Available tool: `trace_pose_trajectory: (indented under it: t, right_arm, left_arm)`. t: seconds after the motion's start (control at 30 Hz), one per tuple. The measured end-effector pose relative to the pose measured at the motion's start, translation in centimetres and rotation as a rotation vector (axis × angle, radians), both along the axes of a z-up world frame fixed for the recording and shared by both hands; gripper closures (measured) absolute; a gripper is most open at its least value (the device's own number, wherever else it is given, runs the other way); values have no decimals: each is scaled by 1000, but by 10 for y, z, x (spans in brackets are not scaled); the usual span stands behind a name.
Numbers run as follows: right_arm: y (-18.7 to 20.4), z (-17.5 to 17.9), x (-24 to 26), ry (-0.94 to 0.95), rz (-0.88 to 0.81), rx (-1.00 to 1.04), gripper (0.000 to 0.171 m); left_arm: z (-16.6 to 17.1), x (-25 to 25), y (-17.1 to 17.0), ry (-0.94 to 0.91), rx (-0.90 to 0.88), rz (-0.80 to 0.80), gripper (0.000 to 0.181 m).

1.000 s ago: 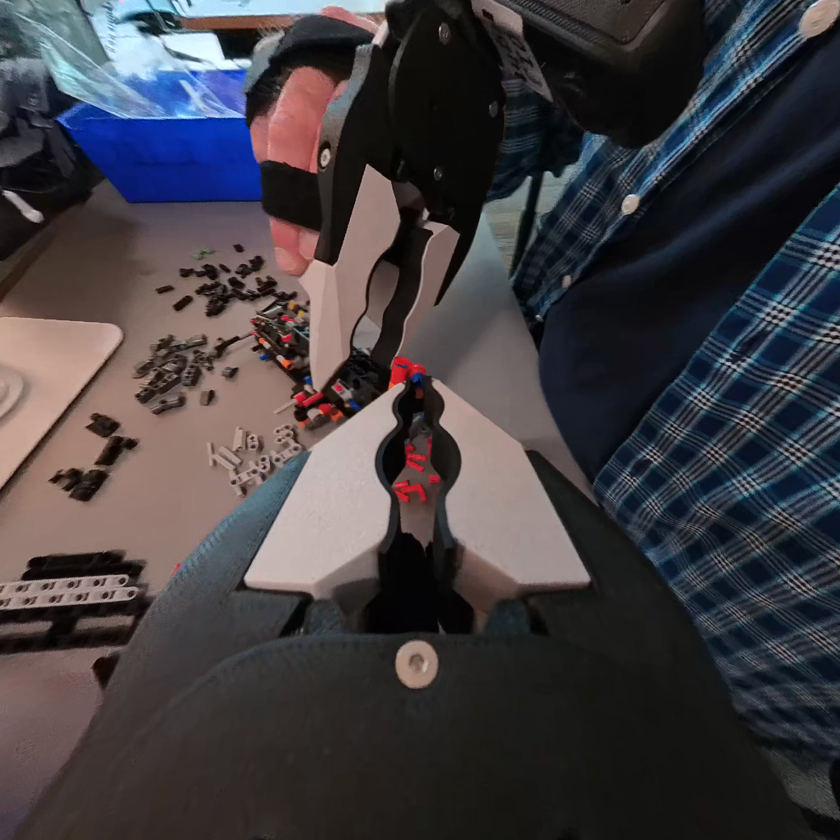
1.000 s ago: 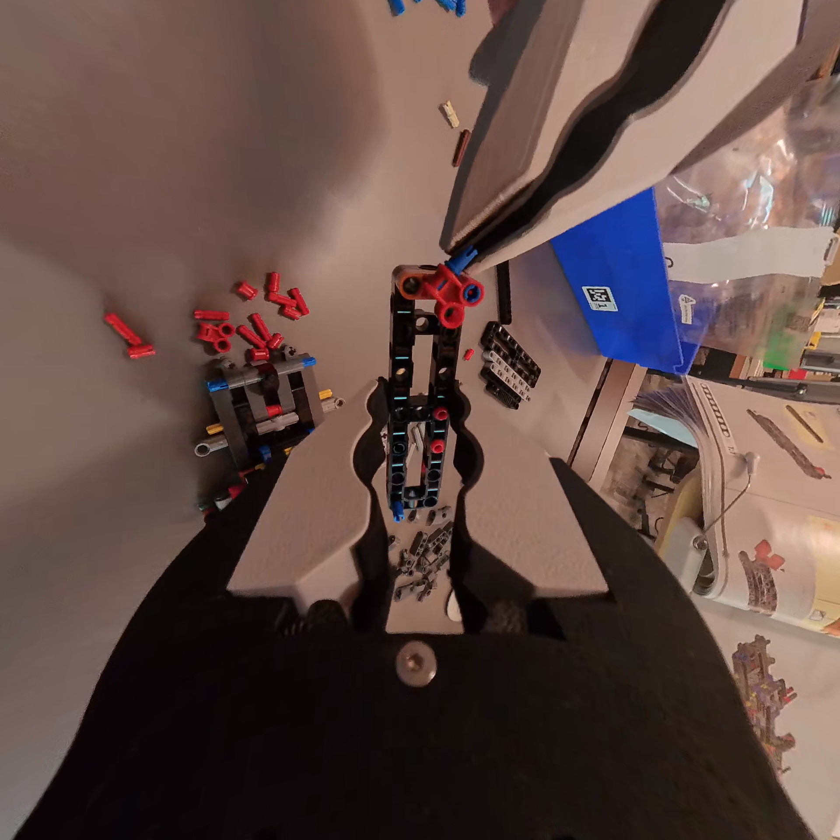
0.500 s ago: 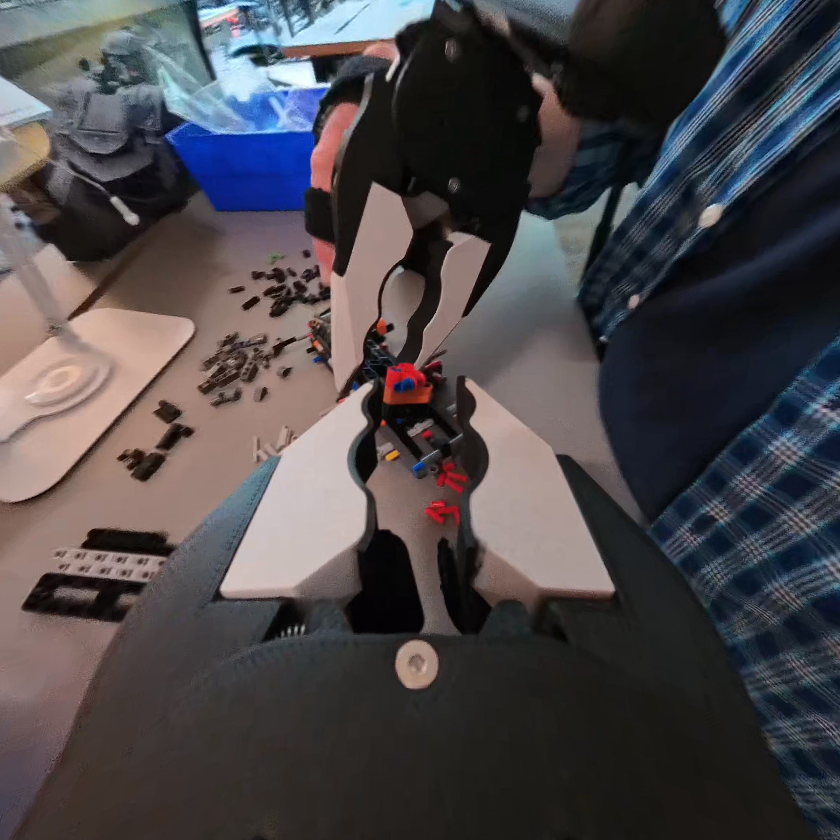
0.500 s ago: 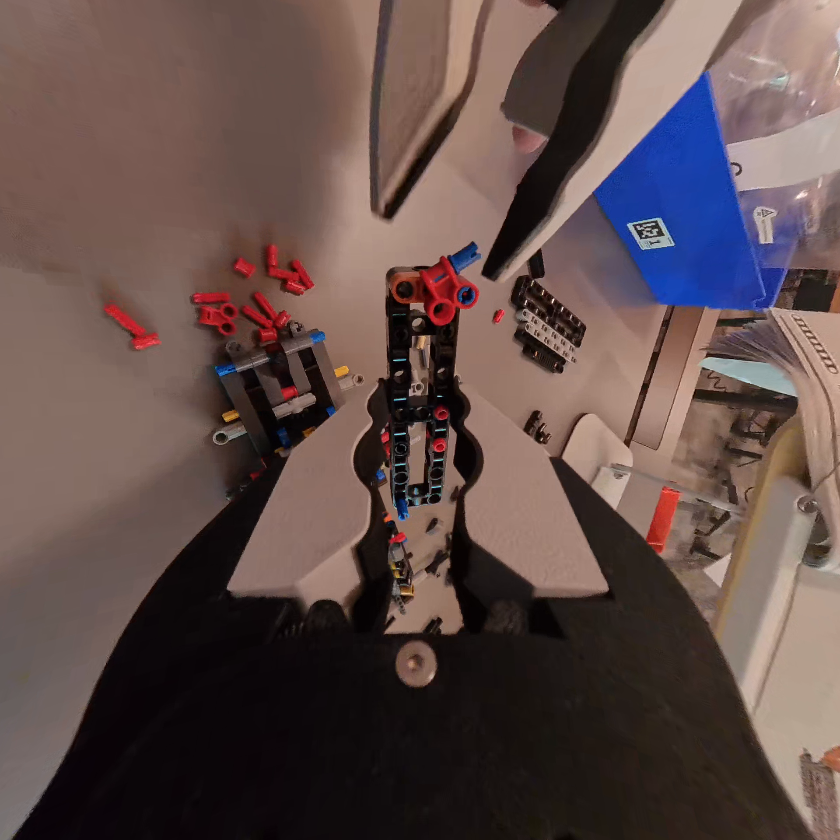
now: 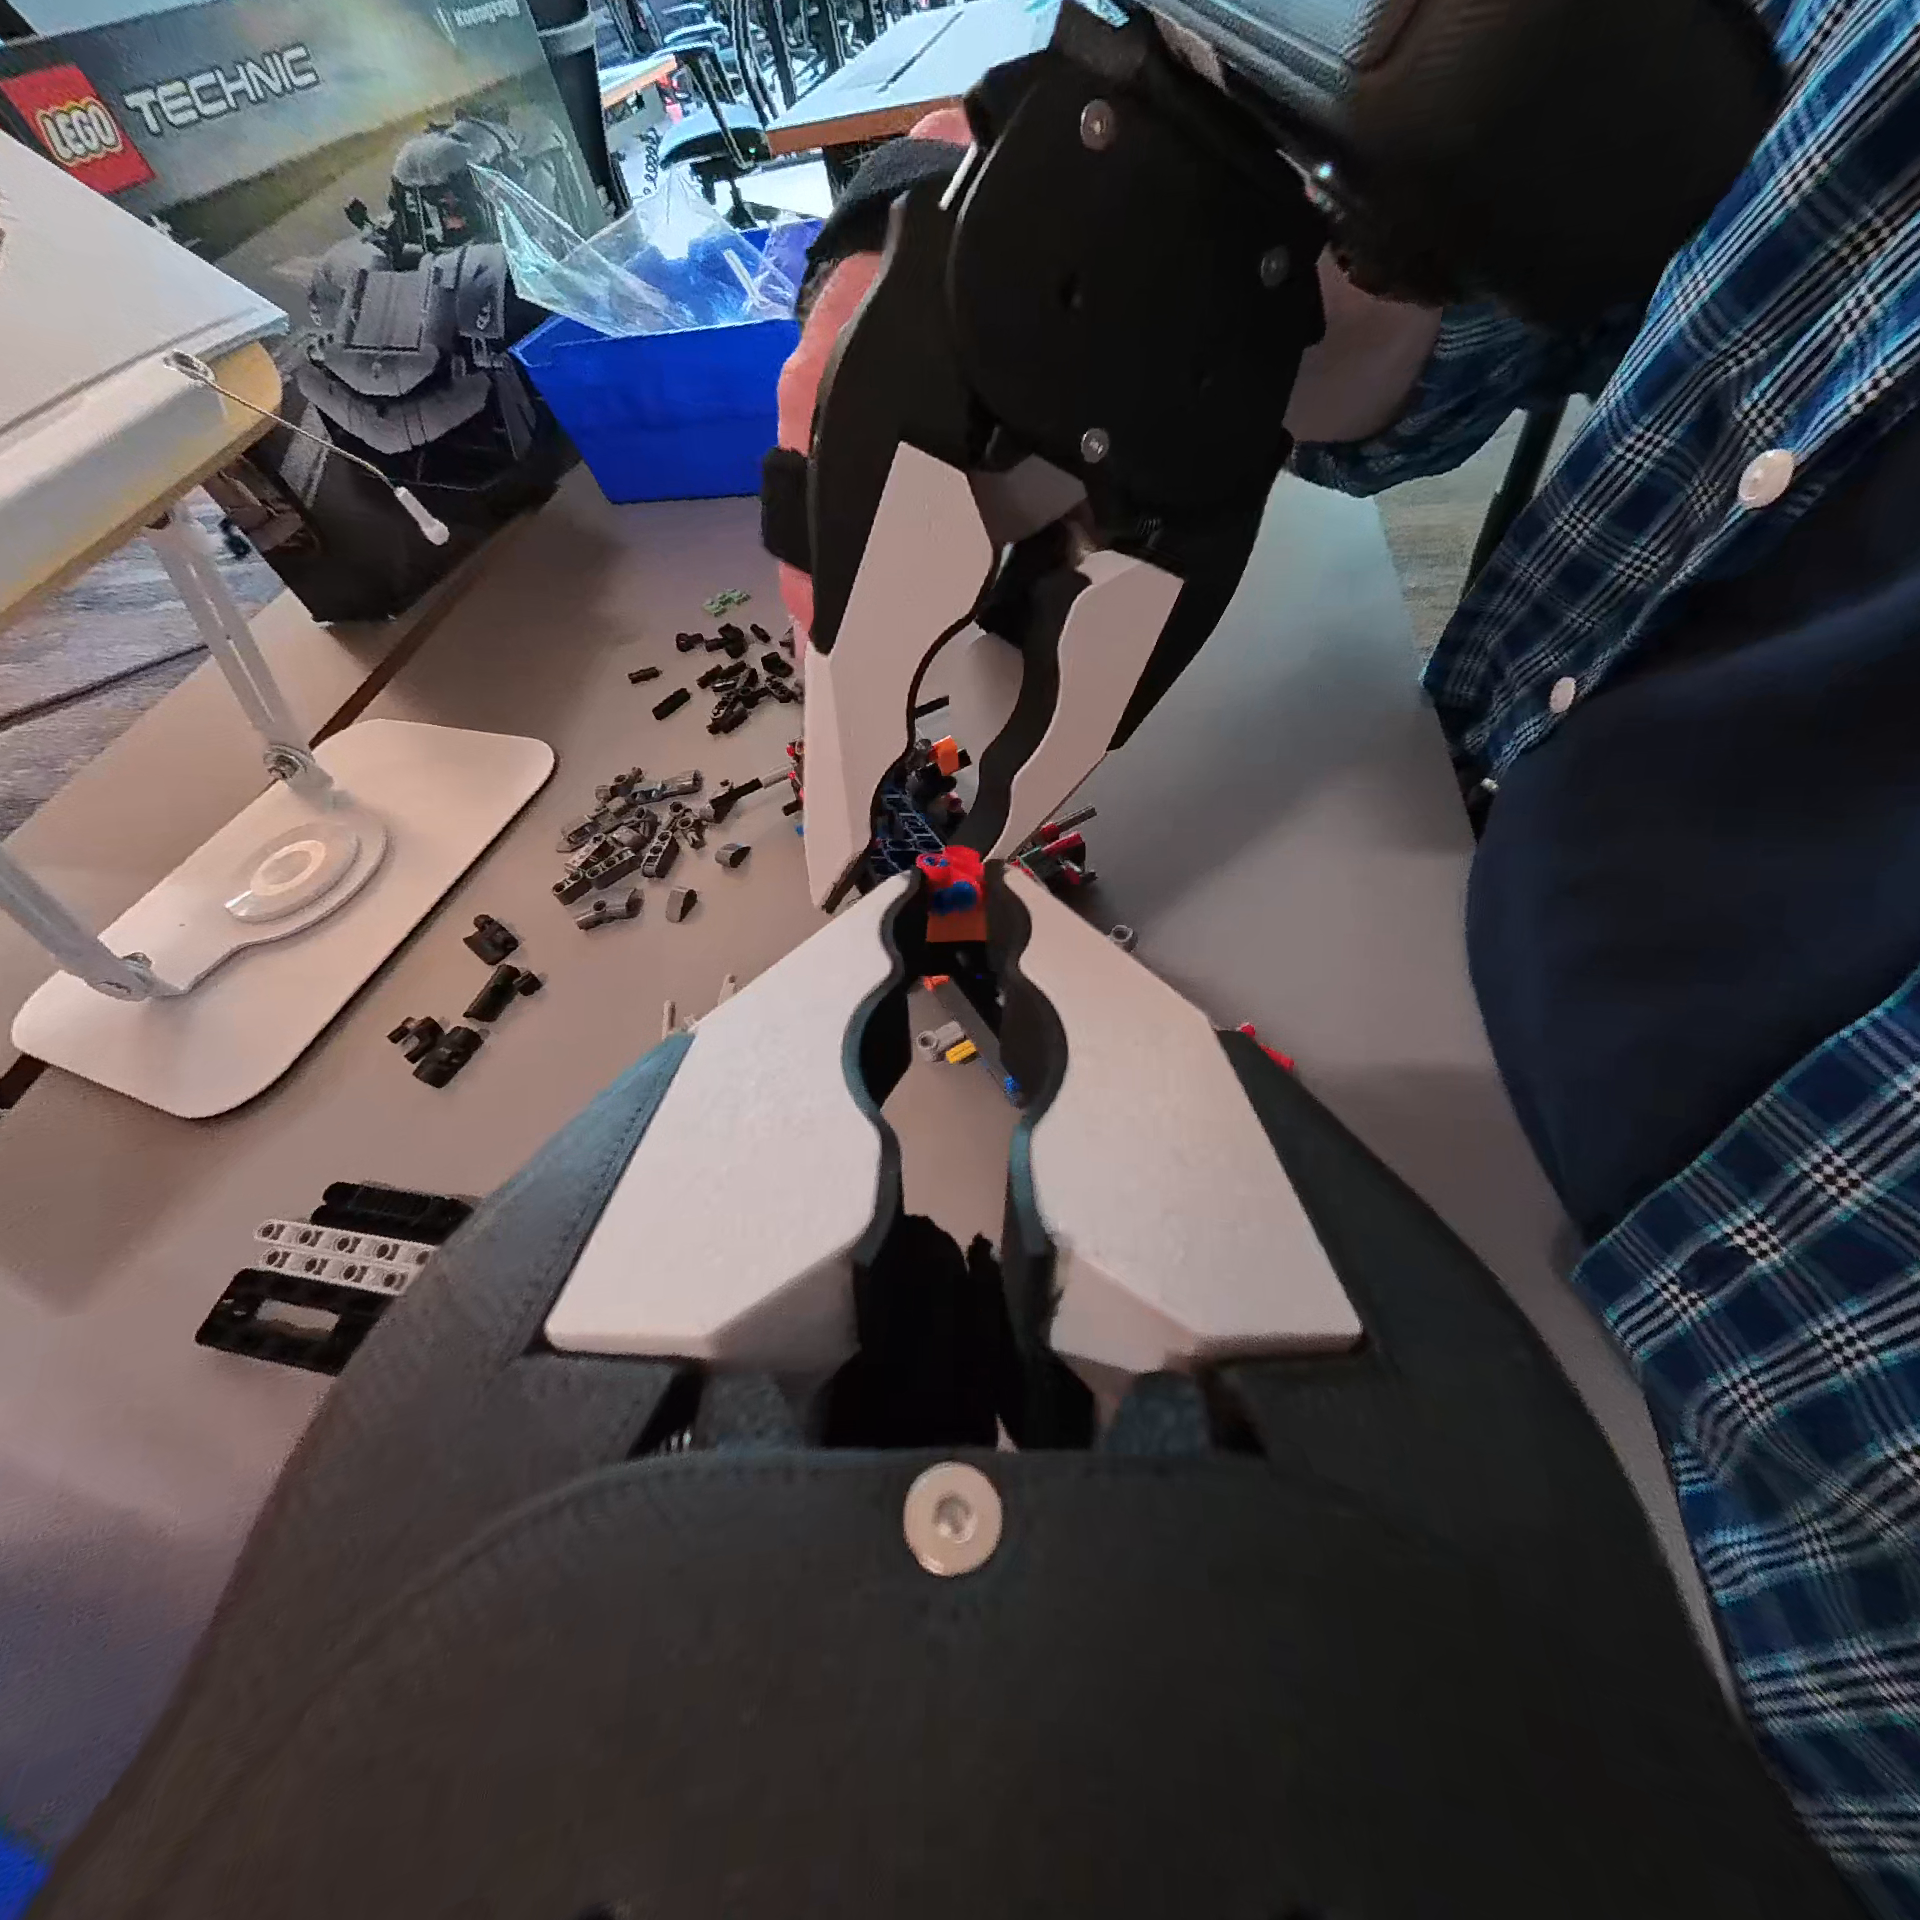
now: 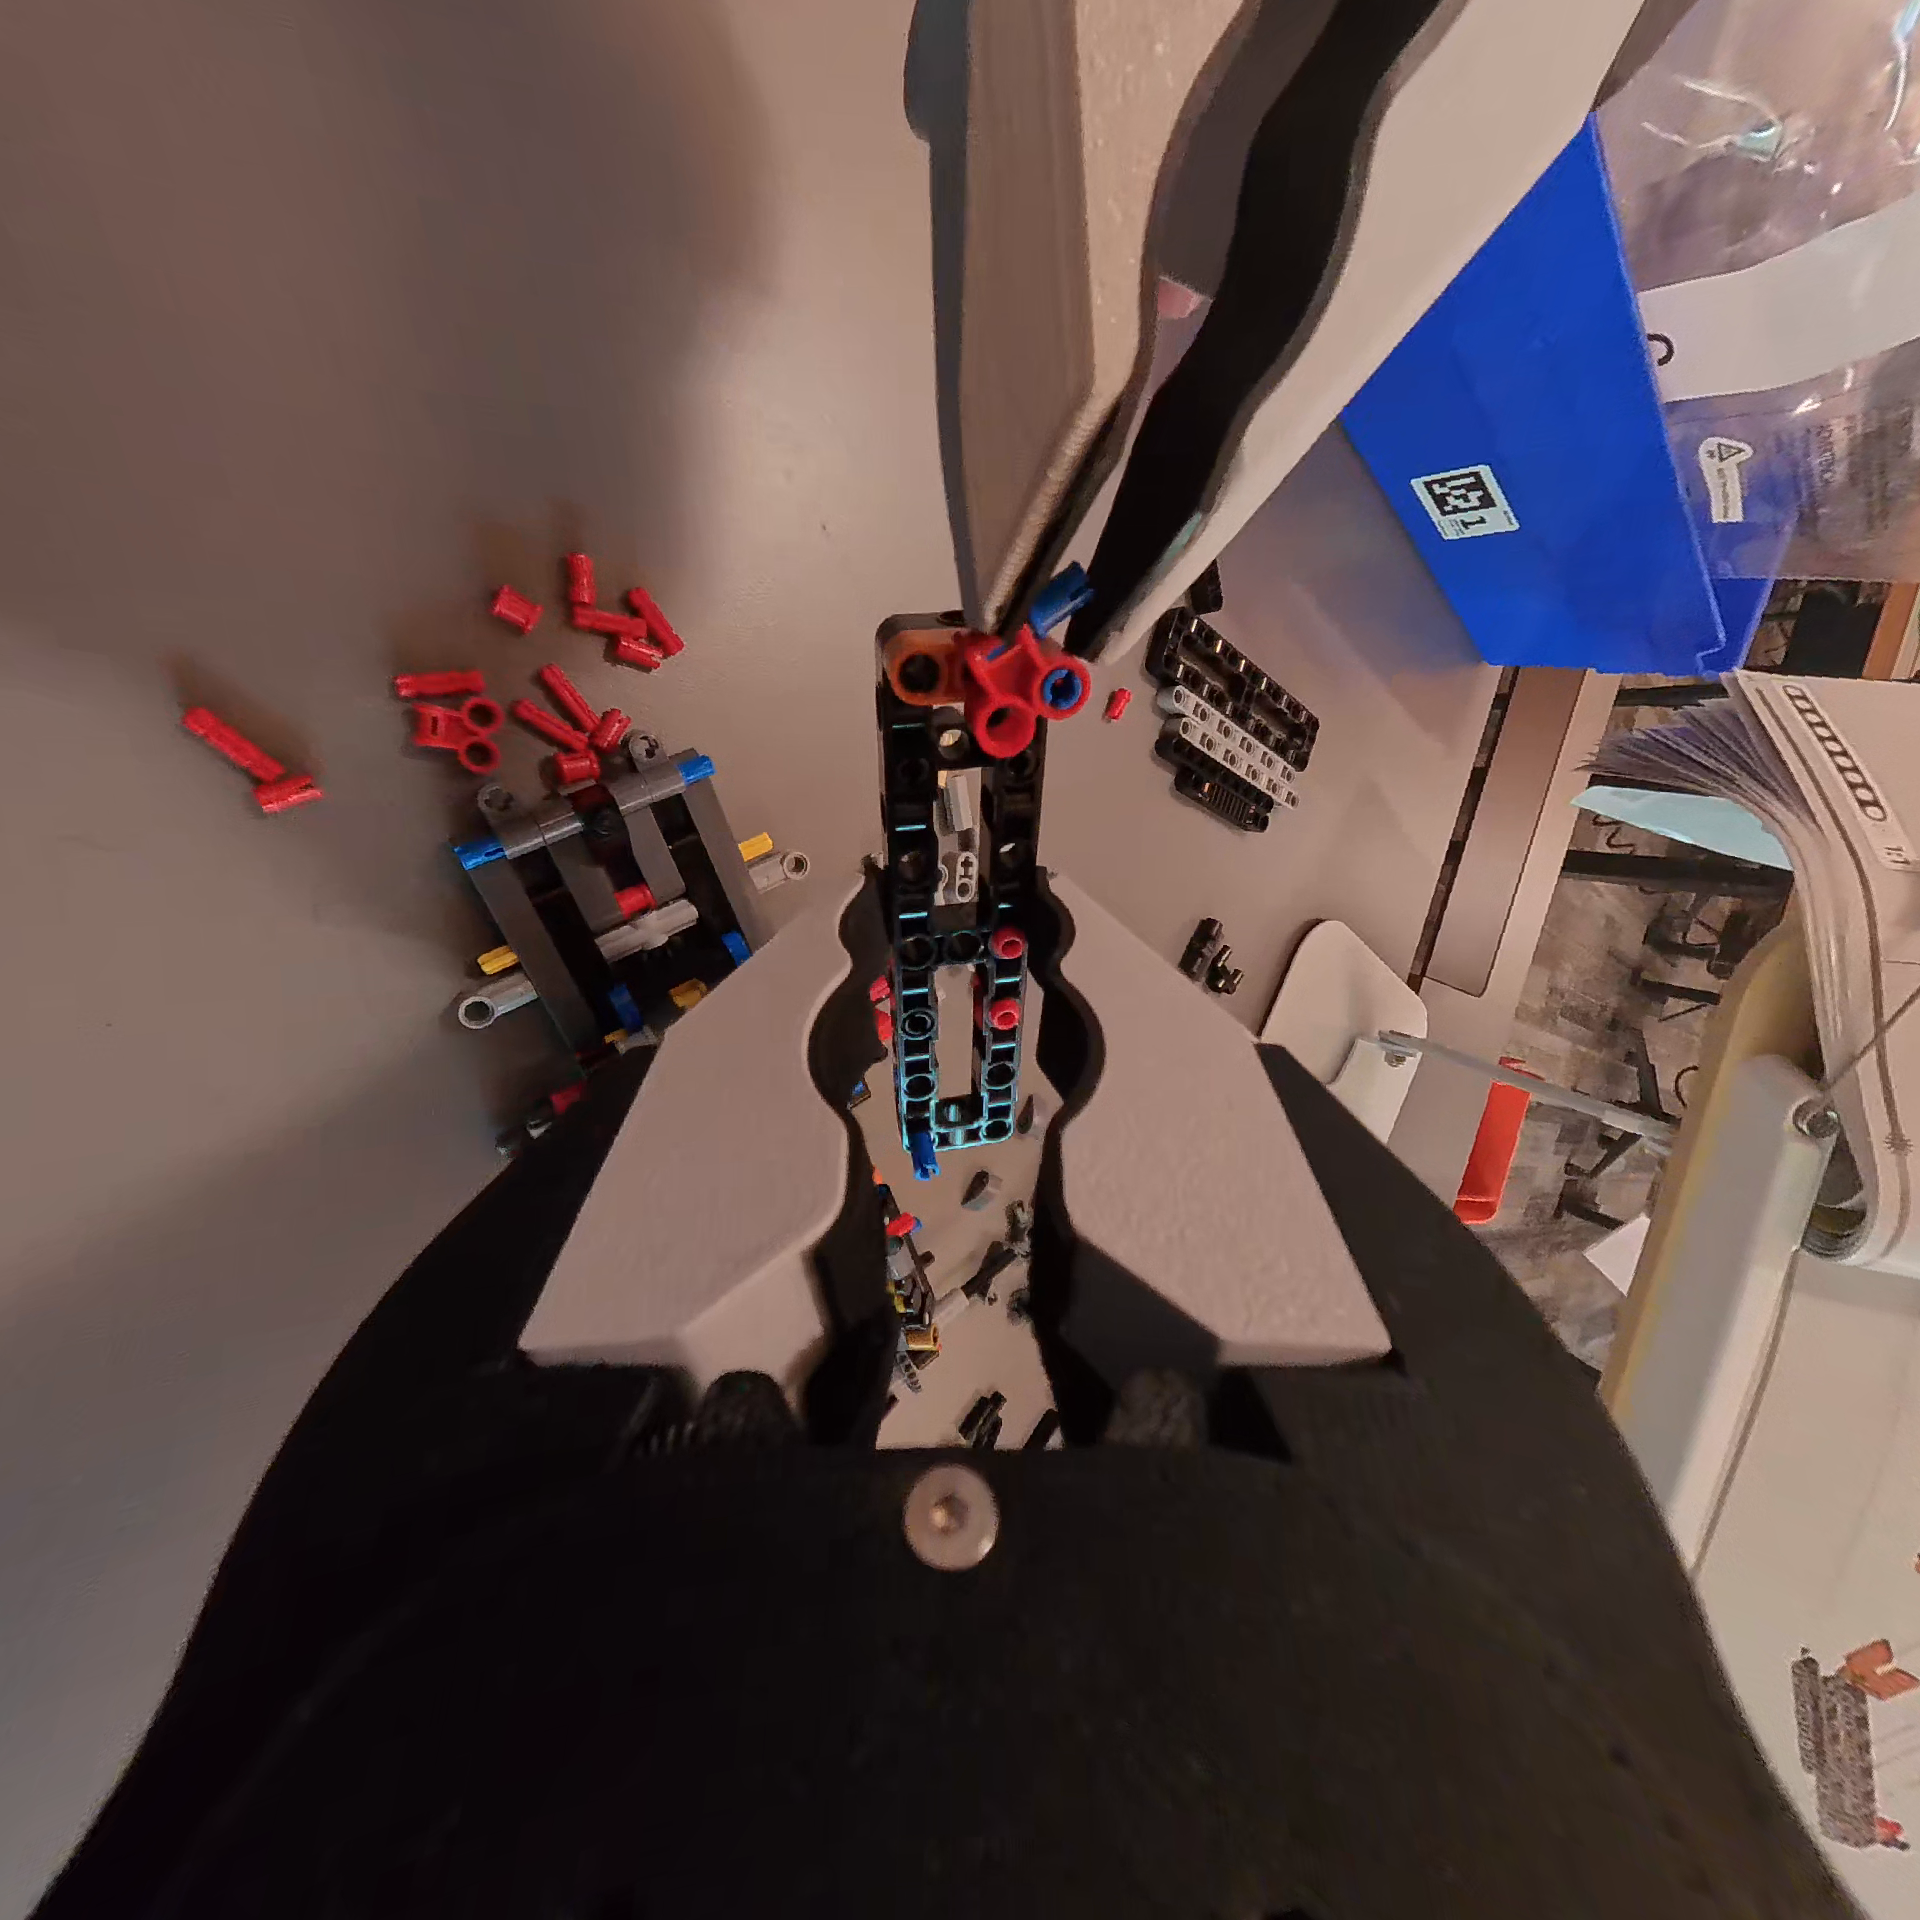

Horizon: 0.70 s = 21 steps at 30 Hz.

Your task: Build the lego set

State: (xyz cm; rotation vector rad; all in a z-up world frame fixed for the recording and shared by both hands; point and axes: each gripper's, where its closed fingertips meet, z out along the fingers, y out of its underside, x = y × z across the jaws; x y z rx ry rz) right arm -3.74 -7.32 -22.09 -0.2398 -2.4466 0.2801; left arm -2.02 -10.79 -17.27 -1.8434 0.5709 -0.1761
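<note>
Grey matte surface (image 5: 1247, 727), wide, littered with loose parts. Far end: set box (image 5: 312, 156) standing upright, blue bin (image 5: 665, 416) with a clear plastic bag in it, white stand base (image 5: 312, 914) with a booklet clipped above it. A person in a blue plaid shirt (image 5: 1714, 727) fills the right side of the left wrist view.

On the surface, largest down: grey-and-black sub-assembly (image 6: 613, 894) with blue and yellow pins, lying flat; black and light-grey beams (image 5: 332, 1257) stacked side by side near the left edge; dark grey and black small-part piles (image 5: 644, 831); scattered red pins (image 6: 561, 665) just beside the sub-assembly.

Right gripper (image 6: 961, 883) comes down steeply from above, a strapped hand (image 5: 831, 343) behind it. Its fingers are pressed onto the sides of a long black frame (image 6: 961, 935), held clear of the surface, pointing away from its camera. The frame's far end carries an orange piece and a red connector (image 6: 1008, 691).

Left gripper (image 5: 961, 883) comes in low and meets that same end; its tips are nearly together, pinching a blue pin (image 6: 1060, 597) that sits at the red connector. Whether the pin is seated I can't tell.

Hidden: in the left wrist view most of the frame is behind both grippers' fingers, only the red/orange end shows. Parts under the right gripper are too small to identify. Booklet is cut off at the frame edge.
</note>
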Motion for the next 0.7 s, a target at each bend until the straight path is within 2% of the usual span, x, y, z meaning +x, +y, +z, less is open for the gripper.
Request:
trace_pose_trajectory:
  t: [0.03,0.57,0.7]
  right_arm:
    - [1,1,0,3,2,1,147]
    - [-4,3,17,0,134,58,147]
    - [1,2,15,-11,80,44,148]
  left_arm:
    - [0,0,0,-10,0,-3,173]
    - [-2,18,-9,16,-168,-310,175]
    - [-1,16,-4,39,-168,-284,171]
